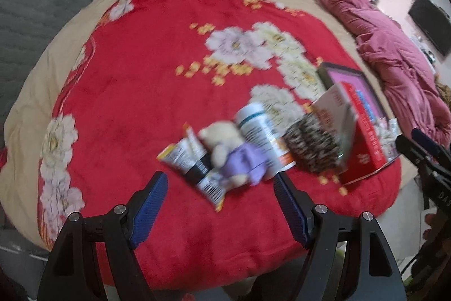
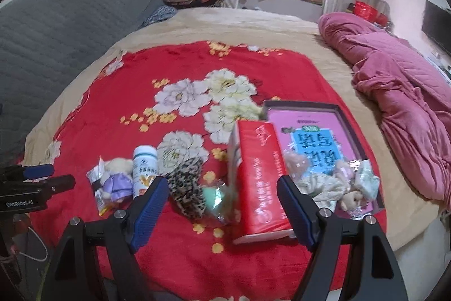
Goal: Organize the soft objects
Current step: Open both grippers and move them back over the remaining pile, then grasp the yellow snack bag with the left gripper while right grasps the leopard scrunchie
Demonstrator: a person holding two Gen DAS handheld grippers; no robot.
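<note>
On the red floral blanket (image 2: 180, 258) the clutter ran in a row: at the left a foil packet (image 2: 97, 189) under a small plush bear in a purple dress (image 2: 117, 182), then a white bottle (image 2: 144, 171) touching the bear, a leopard-print cloth (image 2: 187, 188), a mint-green thing in clear wrap (image 2: 215, 198), a red box (image 2: 260, 182) standing on edge, and a shallow tray (image 2: 304, 104) holding more small plush toys (image 2: 335, 185). The left gripper (image 1: 221, 209) hung just short of the bear, jaws spread and empty. The right gripper (image 2: 221, 212) hung before the red box, likewise spread wide, gripping nothing.
</note>
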